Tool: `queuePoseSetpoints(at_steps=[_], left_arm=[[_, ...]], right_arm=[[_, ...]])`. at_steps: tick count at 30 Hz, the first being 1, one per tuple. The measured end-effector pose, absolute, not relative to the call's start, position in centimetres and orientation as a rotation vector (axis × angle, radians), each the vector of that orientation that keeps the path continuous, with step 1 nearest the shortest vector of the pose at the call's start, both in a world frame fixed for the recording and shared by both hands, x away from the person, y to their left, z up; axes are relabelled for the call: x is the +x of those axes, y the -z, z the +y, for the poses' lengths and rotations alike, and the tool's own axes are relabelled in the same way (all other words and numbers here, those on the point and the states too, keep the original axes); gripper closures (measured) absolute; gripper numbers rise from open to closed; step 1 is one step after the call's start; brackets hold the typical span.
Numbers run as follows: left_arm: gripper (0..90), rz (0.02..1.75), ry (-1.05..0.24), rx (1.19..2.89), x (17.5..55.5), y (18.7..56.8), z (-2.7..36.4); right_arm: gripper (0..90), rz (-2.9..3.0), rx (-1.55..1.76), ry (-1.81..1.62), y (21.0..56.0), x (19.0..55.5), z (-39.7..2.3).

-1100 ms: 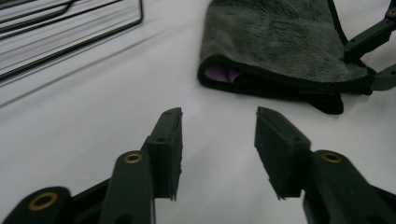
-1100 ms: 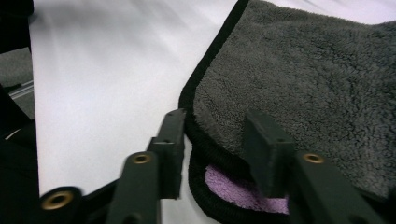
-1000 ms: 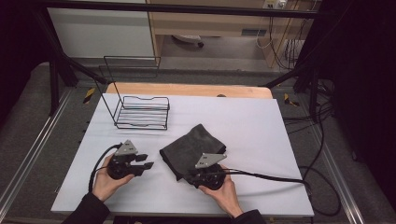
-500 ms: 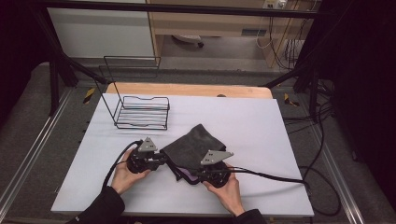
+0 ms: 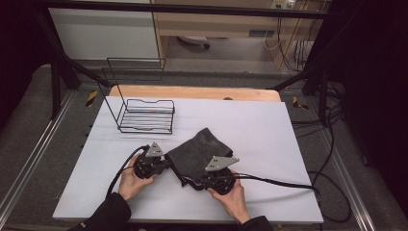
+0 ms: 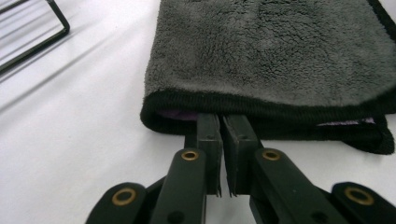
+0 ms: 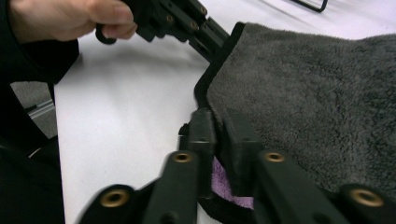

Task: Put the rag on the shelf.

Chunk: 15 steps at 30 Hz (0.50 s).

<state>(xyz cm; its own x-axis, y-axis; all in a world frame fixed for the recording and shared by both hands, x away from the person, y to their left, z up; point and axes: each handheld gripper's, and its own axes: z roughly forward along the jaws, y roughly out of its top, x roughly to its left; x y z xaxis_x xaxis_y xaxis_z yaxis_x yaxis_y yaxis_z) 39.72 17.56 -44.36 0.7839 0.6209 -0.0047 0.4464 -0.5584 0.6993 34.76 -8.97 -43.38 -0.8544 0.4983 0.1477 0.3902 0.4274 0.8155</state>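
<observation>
The left gripper [image 5: 166, 166] has just been closing and now pinches the black-hemmed edge of the folded grey towel [image 5: 199, 154], jaws nearly together on the cloth. The right gripper [image 5: 195, 183] has also just been closing and clamps the towel's near corner, a purple underside showing at its jaws. The towel lies on the white table [image 5: 269, 139] between both. No writing can be read. A black wire rack [image 5: 144, 115] stands well beyond the left gripper
</observation>
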Motion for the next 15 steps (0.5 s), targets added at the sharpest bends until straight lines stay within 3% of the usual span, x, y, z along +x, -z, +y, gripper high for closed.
queuePoseSetpoints(at_steps=[11,14,15], left_arm=[[86.2,0.87,-0.292,2.23,40.7,44.0,18.6],[86.2,0.869,-0.307,2.228,40.7,44.0,18.5],[86.2,0.871,-0.306,2.227,40.7,44.0,18.5]], right_arm=[[90.0,2.581,0.805,-1.395,43.3,34.6,-9.0],[73.6,2.554,0.743,-1.456,43.3,34.8,-8.1],[73.6,2.554,0.743,-1.456,43.3,34.8,-8.1]])
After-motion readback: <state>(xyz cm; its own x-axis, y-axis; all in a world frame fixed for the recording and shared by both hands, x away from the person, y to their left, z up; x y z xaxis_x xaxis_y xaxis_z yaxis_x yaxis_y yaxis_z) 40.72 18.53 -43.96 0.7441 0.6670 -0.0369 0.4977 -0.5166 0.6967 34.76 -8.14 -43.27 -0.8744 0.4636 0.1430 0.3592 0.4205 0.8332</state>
